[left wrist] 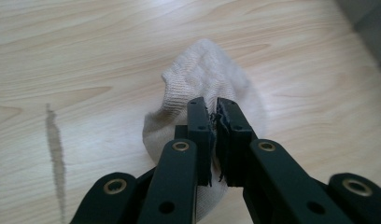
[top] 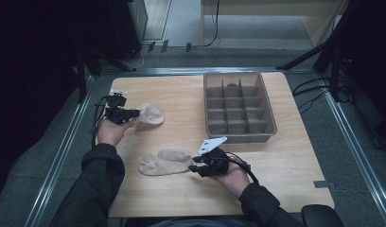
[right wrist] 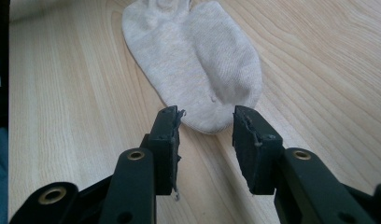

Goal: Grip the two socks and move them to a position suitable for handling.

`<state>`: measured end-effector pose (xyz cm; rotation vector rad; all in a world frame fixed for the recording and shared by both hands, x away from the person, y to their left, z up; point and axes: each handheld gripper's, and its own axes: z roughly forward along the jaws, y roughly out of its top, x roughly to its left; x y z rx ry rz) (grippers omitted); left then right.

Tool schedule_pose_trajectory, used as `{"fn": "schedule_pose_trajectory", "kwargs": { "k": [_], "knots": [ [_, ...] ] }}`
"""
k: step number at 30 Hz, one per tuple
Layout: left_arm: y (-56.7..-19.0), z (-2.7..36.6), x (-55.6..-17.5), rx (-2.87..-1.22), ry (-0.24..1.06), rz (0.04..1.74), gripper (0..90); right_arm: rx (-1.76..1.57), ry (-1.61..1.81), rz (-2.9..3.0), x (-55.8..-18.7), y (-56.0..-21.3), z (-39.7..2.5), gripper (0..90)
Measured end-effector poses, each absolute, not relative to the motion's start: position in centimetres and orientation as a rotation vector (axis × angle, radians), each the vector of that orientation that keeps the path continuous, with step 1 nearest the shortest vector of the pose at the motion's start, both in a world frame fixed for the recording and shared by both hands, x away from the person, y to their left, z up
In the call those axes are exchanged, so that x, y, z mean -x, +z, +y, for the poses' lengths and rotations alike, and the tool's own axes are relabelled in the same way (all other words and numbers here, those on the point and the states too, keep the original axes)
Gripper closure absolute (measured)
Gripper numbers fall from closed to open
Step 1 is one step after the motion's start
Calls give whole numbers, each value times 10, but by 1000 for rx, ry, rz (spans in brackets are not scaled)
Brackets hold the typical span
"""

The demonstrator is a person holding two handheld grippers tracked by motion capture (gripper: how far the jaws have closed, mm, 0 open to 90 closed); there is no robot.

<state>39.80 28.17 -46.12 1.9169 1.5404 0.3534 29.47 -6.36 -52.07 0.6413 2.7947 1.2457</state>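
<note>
Pairing 2 beige socks on the wooden table, with the grey divided tray waiting at the far right

Pinching the far sock with the left gripper, jaws closed on a fold of the fabric near its edge, sock bunched at the table's left side; approaching the near sock with the right gripper, jaws parted and empty, tips just short of its rounded end, sock lying flat near the front edge, well apart from the other. Best done by sliding 1 jaw under the rounded end before closing, taking a deep bite of cloth rather than the very tip, then lifting slowly, judging by how limp such fabric looks
</note>
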Motion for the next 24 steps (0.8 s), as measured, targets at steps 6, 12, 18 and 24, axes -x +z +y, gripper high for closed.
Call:
{"fn": "schedule_pose_trajectory", "kwargs": {
  "k": [6,12,18,24],
  "knots": [
    [-445,264,-376,-1923,338,1468,842,-638,1246,2790,-295,-520,-64,609],
    [-432,245,-358,-1935,313,1389,842,-636,1245,2788,-294,-520,-63,609],
    [-441,228,-344,-1968,281,1324,839,-635,1249,2783,-294,-519,-63,610],
    [-465,220,-341,-2031,231,1271,837,-628,1257,2780,-294,-518,-62,611]
  ]
}}
